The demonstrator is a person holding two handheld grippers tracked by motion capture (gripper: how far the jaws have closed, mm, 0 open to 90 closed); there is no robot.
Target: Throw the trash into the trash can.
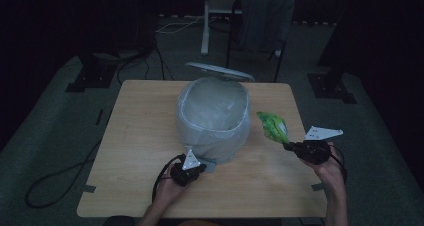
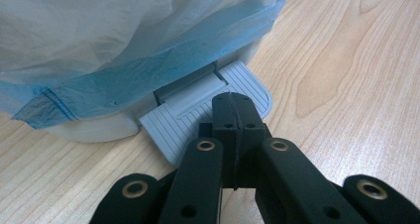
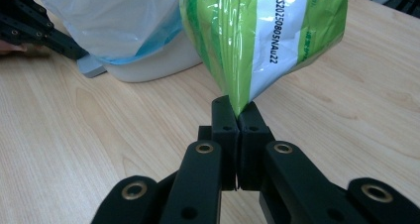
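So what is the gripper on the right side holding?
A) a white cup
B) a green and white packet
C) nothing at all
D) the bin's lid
B: in the right gripper view, the right gripper has its jaws pinched on the edge of a green and white packet, held up beside the lined bin.

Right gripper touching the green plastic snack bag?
Touching. The right gripper view shows the right gripper shut on the bottom edge of the green plastic snack bag, jaws pinching it.
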